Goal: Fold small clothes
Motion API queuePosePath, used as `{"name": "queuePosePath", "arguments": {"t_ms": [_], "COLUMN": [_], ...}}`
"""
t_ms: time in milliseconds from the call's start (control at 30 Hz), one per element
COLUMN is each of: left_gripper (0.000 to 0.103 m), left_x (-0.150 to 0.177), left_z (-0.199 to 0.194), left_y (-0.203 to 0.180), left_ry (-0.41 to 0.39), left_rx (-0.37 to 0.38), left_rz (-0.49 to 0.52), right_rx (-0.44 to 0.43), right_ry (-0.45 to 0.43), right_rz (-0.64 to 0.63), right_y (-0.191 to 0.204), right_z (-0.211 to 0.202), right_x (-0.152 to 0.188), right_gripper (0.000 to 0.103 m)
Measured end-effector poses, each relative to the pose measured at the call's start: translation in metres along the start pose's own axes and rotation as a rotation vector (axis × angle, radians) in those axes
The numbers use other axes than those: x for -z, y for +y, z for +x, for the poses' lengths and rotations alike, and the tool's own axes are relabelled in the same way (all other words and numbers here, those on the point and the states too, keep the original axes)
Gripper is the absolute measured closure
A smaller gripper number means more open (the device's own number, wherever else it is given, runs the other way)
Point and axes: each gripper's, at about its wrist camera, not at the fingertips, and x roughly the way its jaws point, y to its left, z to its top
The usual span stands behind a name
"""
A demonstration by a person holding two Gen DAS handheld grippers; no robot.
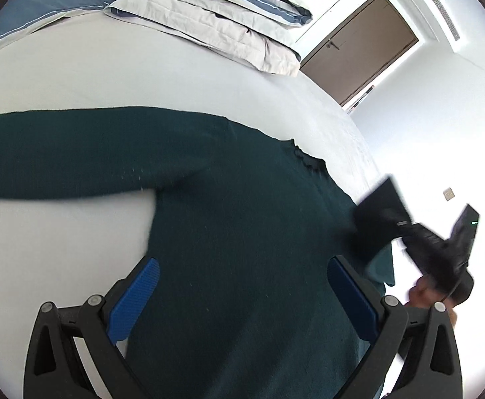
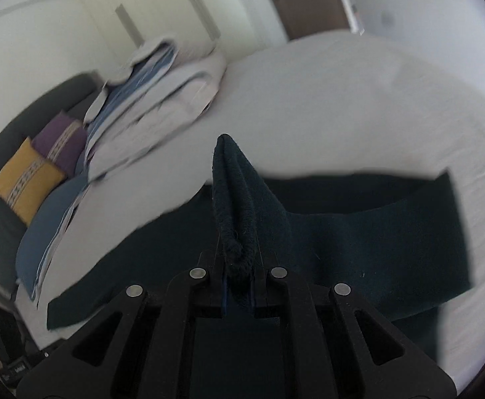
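Note:
A dark green knit sweater (image 1: pixel 242 206) lies spread on the white bed (image 1: pixel 142 76), one sleeve stretched out to the left. My left gripper (image 1: pixel 242 286) is open just above the sweater's body, its blue pads apart and empty. My right gripper (image 2: pixel 239 266) is shut on a pinched fold of the sweater (image 2: pixel 235 199), which stands up between the fingers; the rest of the sweater (image 2: pixel 375 232) lies flat behind. The right gripper also shows blurred in the left wrist view (image 1: pixel 408 232), at the sweater's right edge.
Folded grey and blue bedding (image 1: pixel 209 13) is stacked at the far side of the bed. A blue pillow (image 2: pixel 49 226), a yellow cushion (image 2: pixel 26 179) and a purple cushion (image 2: pixel 62 143) lie at the left. A brown door (image 1: pixel 358 46) stands beyond the bed.

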Motion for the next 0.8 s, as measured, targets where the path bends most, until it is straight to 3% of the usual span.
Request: {"name": "queuePosePath", "arguments": {"t_ms": [133,200,300,400,567,667,800], "left_gripper": [0.0,0.0,0.0,0.006,0.037,0.055,0.081], "left_x": [-0.007,-0.007,-0.009,-0.014,-0.02,-0.019,-0.02], "left_z": [0.013,0.025,0.047,0.073,0.124,0.16,0.173], "left_y": [0.006,0.005,-0.008,-0.032,-0.068,-0.087,-0.097], "left_ry": [0.021,0.042,0.065,0.081,0.154,0.216,0.2], "left_rx": [0.016,0.033,0.047,0.043,0.015,-0.044,-0.119], "left_rz": [-0.011,-0.028,-0.029,0.005,0.076,0.146,0.2], "right_rx": [-0.02,-0.051,-0.077,-0.092,-0.084,-0.086,-0.064], "right_ry": [0.145,0.176,0.133,0.082,0.022,-0.003,-0.024], "right_rz": [-0.039,-0.006,0.045,0.082,0.193,0.245,0.281], "right_y": [0.033,0.036,0.02,-0.008,-0.07,-0.093,-0.129], "right_z": [0.061,0.073,0.059,0.019,-0.04,-0.054,-0.082], "right_x": [0.07,0.114,0.145,0.152,0.137,0.125,0.128], "right_gripper": [0.083,0.059,0.05,0.05,0.05,0.05,0.05]}}
